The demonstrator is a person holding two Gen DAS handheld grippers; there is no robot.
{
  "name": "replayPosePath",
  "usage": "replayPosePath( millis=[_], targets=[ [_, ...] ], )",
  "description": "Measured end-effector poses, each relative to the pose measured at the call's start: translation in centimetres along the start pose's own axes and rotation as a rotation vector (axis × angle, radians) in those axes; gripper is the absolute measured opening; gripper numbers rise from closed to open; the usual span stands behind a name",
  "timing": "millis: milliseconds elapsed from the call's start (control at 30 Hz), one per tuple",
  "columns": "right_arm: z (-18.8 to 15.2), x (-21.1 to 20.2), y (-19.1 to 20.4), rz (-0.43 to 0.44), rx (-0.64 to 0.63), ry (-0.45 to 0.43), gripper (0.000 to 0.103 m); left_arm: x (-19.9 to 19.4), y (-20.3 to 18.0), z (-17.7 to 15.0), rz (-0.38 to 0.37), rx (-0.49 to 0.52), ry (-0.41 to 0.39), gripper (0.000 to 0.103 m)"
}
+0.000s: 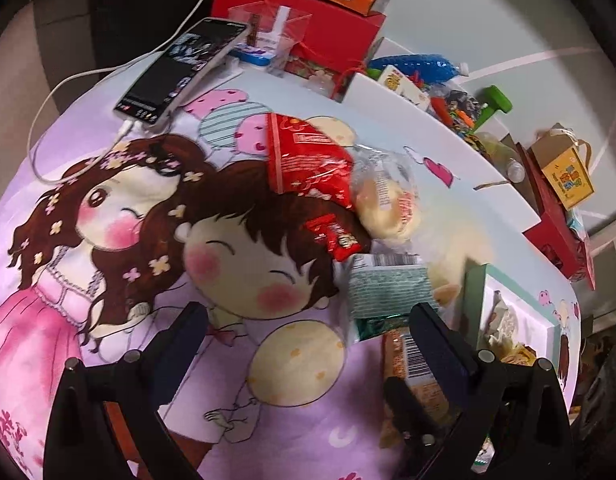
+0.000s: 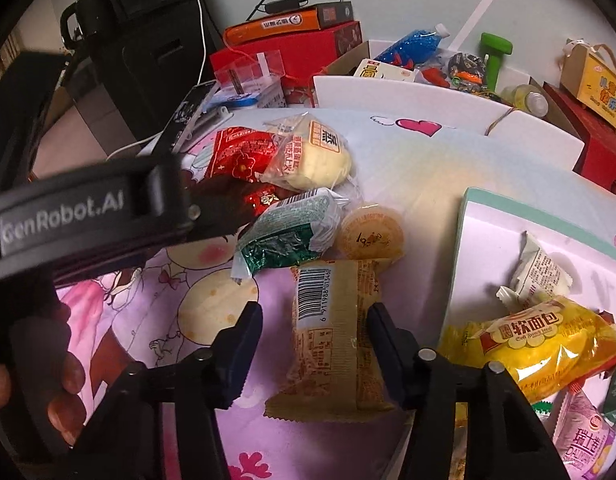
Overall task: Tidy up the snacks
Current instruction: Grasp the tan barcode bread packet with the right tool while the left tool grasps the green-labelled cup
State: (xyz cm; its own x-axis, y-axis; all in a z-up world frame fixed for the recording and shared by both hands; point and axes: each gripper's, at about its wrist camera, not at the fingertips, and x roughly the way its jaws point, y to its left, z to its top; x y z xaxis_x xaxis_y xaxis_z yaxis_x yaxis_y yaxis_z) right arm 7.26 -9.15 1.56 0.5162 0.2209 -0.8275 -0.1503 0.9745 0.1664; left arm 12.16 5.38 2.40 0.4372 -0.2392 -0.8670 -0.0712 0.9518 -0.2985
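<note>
Here the right gripper (image 2: 314,350) straddles the tan snack packet (image 2: 332,340), jaws wide.

"GenRobot.AI" runs in white along the black left tool (image 2: 176,196)'s body; the yellow plastic bread packet (image 2: 536,344) reads "软面包" — beneath it, small script, "Soft French Bread".

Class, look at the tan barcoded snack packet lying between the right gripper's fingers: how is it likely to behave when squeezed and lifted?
The tan snack packet is probably light and soft: its film wrapper looks puffed. The glossy film may slip a little against the pads of the open right gripper. It lies flat on the cartoon-print cloth, so it is unlikely to roll, though its crimped ends may sag.
</note>
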Motion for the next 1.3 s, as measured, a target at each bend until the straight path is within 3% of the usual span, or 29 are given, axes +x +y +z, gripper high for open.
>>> replayPosePath(
  millis=[433,967,1133,1233,1300],
  targets=[
    [-0.1,1.2,-1.0,-0.061,0.018,0.046,0.054,1.1,-1.5,0.3,-0.02,0.039,0.01,0.101],
    [-0.1,1.4,-1.7,-0.036,0.039,0.047,0.05,3.9,-3.2,0.1,-0.076,0.058,0.05,0.1],
    [-0.1,1.4,-1.7,-0.042,0.039,0.046,0.05,4.0,-3.1,0.1,-0.098,0.045,0.043,0.087],
    [-0.1,1.3,-1.6,-0.043,0.037,0.047,0.05,3.9,-3.2,0.1,-0.103,0.054,0.036,0.084],
    [-0.1,1.3,-1.5,-0.041,0.036,0.048,0.049,3.8,-3.3,0.1,-0.114,0.058,0.032,0.075]
  ],
)
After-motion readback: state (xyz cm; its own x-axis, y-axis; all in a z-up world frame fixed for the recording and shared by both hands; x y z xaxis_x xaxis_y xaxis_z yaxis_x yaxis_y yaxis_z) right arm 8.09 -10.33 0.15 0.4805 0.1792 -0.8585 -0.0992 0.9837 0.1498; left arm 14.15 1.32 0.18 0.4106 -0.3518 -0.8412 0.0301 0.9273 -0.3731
